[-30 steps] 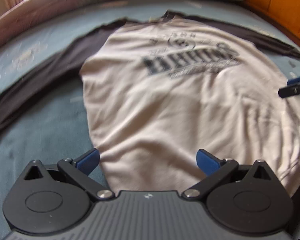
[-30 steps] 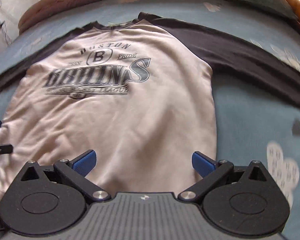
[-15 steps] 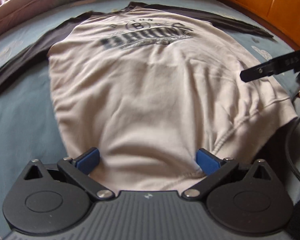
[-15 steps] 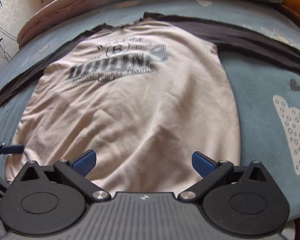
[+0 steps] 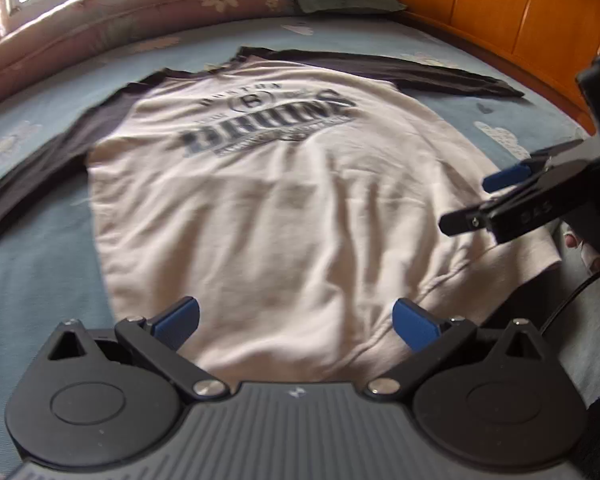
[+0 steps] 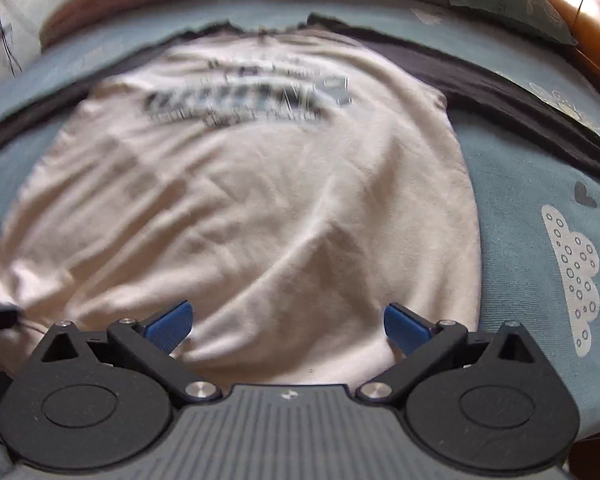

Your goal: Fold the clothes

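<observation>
- The cream cotton raglan shirt with dark sleeves and a dark printed logo [image 5: 284, 208] lies flat, front up, on the blue patterned bedsheet [image 5: 32, 264] — both sleeves spread out to the sides.
- My left tongs [image 5: 296, 318] gape wide, holding nothing, over the shirt's hem.
- My right tongs [image 6: 288, 320] are spread just as wide — empty, above the hem's right part.
- An orange wooden headboard [image 5: 499, 8] runs along the bed's right edge.

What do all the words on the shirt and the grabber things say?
"BRUINS": big dark letters across the chest of the shirt.
"B": in a circle above that word.
The small arched line above the circle and the thin line under the big word: too blurred to read.
Raised letters on the right gripper, seen from the left wrist: too unclear to read.
</observation>
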The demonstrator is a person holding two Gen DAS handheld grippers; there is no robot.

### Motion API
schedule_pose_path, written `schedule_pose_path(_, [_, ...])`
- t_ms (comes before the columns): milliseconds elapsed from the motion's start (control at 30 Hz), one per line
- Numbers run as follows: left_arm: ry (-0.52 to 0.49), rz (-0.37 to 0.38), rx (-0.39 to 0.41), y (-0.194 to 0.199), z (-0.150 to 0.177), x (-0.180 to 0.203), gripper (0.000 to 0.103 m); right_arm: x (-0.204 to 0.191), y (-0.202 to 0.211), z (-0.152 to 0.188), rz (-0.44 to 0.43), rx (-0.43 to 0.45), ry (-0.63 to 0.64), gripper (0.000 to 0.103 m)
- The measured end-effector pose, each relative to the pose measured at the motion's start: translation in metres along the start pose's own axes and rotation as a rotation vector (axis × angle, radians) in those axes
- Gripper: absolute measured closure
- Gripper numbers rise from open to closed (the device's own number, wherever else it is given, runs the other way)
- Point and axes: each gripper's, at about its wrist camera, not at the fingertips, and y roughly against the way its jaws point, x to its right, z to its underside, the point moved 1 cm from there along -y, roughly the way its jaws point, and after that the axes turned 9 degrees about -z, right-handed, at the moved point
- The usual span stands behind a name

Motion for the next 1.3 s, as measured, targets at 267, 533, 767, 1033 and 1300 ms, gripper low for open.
schedule_pose_path(267, [0.023, -0.026, -0.071, 0.011, 0.045, -0.013, 0.001, -0.003, -0.003, 0.028, -0.038, -0.018, 0.025, 0.0])
schedule_pose_path(533, [-0.063, -0.041, 0.05, 0.026, -0.029, -0.034, 0.001, -0.006, 0.01, 0.006, -0.071, 0.026, 0.039, 0.0])
schedule_pose_path(767, [-0.03, 0.006, 0.031, -0.053, -0.089, -0.05, 0.001, 0.021, -0.023, -0.047, -0.024, 0.08, 0.001, 0.0])
schedule_pose_path(1033, [0.03, -0.069, -0.067, -0.058, -0.029, -0.093, 0.001, 0.06, -0.013, -0.009, -0.06, 0.075, -0.045, 0.0])
schedule_pose_path(1300, [0.048, -0.067, -0.039, -0.039, -0.066, -0.109, 0.002, 0.067, 0.003, -0.024, -0.096, 0.087, -0.136, 0.0])
